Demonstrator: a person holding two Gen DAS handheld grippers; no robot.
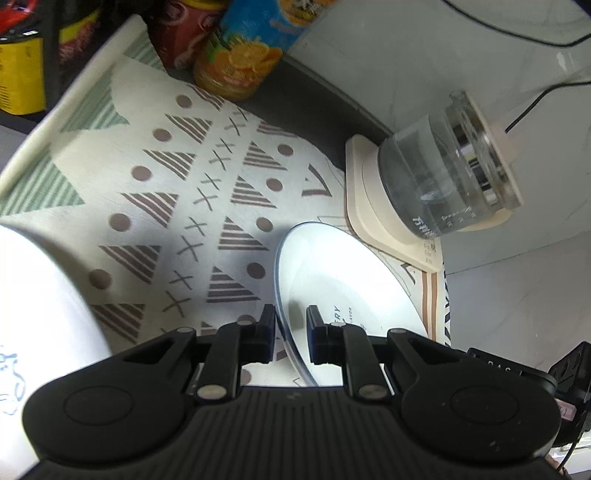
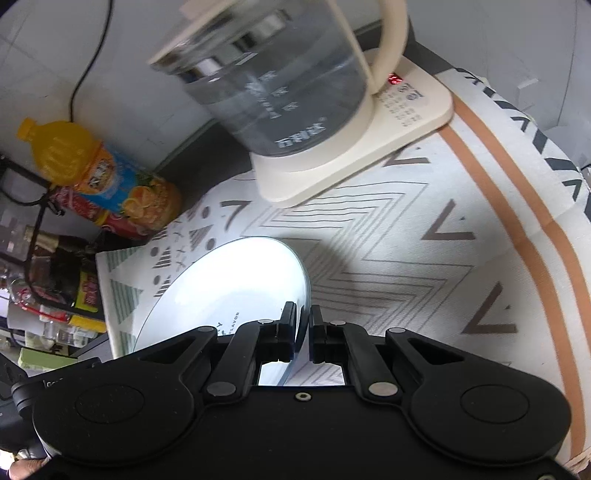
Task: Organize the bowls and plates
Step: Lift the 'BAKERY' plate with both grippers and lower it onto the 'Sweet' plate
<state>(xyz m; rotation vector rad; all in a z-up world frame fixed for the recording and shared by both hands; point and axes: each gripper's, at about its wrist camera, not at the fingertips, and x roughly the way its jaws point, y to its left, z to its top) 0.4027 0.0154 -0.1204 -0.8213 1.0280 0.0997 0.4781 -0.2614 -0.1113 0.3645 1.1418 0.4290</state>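
Note:
A white plate [image 1: 343, 273] with small printed lettering sits over the patterned mat. My left gripper [image 1: 291, 325] has its jaws around the plate's near rim with a visible gap, so it looks open. In the right wrist view my right gripper [image 2: 303, 328] is shut on the same plate [image 2: 229, 280] at its right rim, one finger on each side. A second white dish [image 1: 33, 314] with a blue drawing fills the left edge of the left wrist view.
A glass kettle [image 2: 280, 85] on a cream base [image 2: 402, 122] stands close behind the plate. An orange juice bottle [image 2: 107, 173] and a red can [image 1: 184, 33] stand at the back. The patterned mat [image 2: 424, 240] covers the table. A cluttered shelf [image 2: 48, 284] is at left.

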